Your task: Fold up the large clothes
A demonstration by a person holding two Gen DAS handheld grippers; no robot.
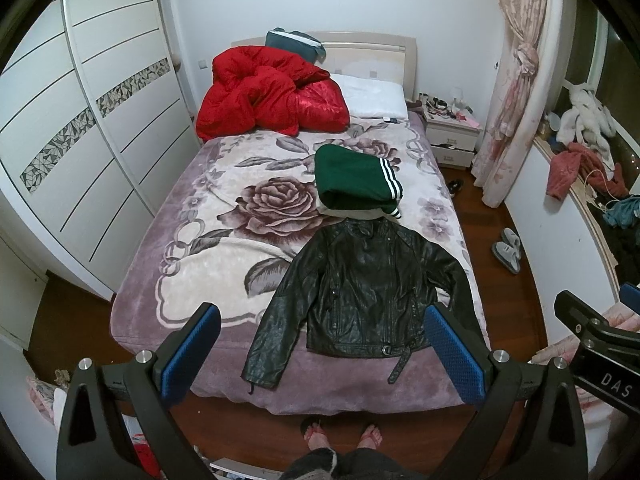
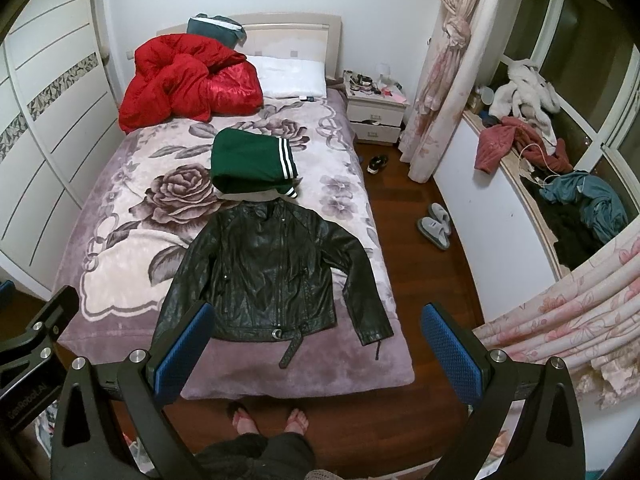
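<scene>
Left wrist view: nearest the lens, the left gripper (image 1: 322,354) is held above the foot of the bed with its blue-padded fingers (image 1: 192,354) spread wide, grasping nothing. Between and just beyond the fingers lies the black leather jacket (image 1: 360,292), front up and flat on the mauve rose-patterned blanket (image 1: 200,240), both sleeves angled outward and its belt end hanging toward the blanket's near edge. Directly beyond the collar, touching it, sits a folded green garment with white stripes (image 1: 354,182). Farther ahead a crumpled red quilt (image 1: 268,96) is heaped against the headboard. Part of the right gripper (image 1: 592,332) enters at the right edge. Below the tool, two feet in sandals (image 1: 340,432) stand on the wooden floor.

Right wrist view: the right gripper (image 2: 316,354) likewise hangs released, blue pads (image 2: 456,354) far apart and holding nothing. Ahead and left of its centre lies the same leather jacket (image 2: 264,268), its left finger overlapping one sleeve in the picture. Right of the tool, grey slippers (image 2: 436,226) rest on the floor beside a pink floral curtain (image 2: 560,320).
</scene>
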